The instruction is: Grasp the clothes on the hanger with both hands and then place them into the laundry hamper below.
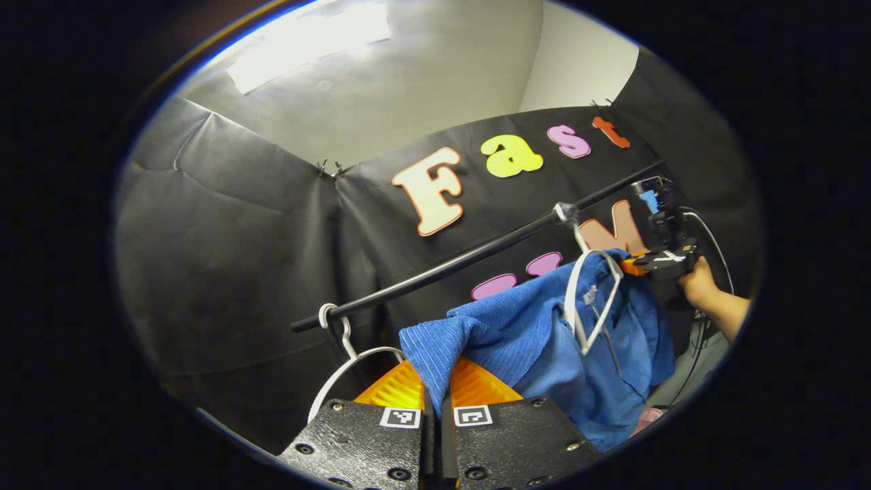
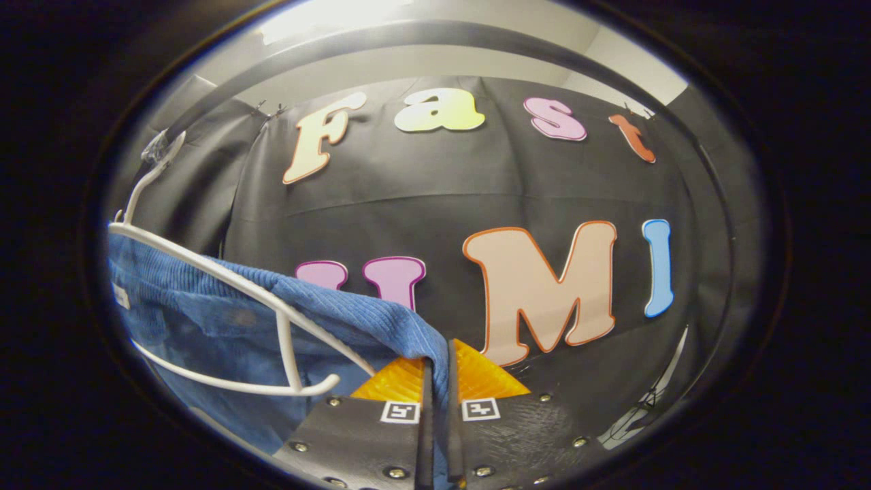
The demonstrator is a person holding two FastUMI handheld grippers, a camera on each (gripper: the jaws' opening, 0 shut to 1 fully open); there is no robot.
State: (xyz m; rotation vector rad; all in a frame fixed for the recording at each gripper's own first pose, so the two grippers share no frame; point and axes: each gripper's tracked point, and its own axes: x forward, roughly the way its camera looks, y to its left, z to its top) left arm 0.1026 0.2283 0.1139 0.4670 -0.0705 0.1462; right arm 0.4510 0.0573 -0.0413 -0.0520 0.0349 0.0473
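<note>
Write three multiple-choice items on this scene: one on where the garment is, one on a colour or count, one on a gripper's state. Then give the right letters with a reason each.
1. Where is the blue garment?
A. Folded on a table
B. Draped on a white hanger under the black rail
C. Lying on the floor

2. How many white hangers hang from the rail in the left gripper view?
A. Two
B. Four
C. None

3. What state is the left gripper in?
A. Wide open, away from the cloth
B. Shut on nothing
C. Shut on a corner of the garment

Key:
1 B, the cloth hangs over the hanger on the rail.
2 A, one carries the garment, and a bare hanger hangs further along.
3 C, a fold of blue fabric runs down between its closed fingers; the right gripper pinches the garment likewise.
</note>
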